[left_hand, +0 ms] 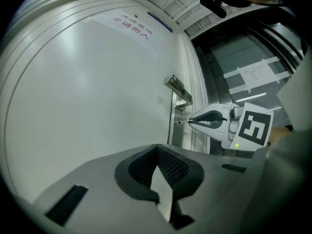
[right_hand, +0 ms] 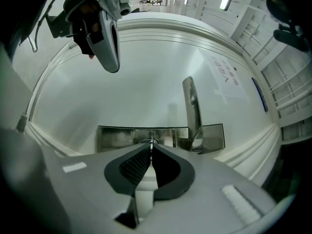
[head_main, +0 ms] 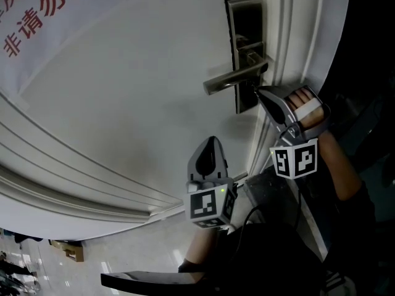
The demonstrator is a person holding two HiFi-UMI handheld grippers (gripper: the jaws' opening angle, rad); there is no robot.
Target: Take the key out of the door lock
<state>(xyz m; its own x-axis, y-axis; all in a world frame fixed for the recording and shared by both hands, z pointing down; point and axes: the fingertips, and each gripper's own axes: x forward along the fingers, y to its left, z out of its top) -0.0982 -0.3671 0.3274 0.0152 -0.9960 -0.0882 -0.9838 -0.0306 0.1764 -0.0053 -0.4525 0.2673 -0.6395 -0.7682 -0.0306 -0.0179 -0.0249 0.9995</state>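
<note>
White panelled door (head_main: 123,116) is filling the background, and the right gripper (right_hand: 151,149) is pinching the small metal key (right_hand: 151,142) sticking straight out of the steel lock plate (right_hand: 117,138) mid-frame, in line with its jaws, while the left gripper (head_main: 210,143) is hanging closed and empty.

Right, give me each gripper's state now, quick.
Left gripper: closed, holding nothing.
Right gripper: closed on the key.
</note>
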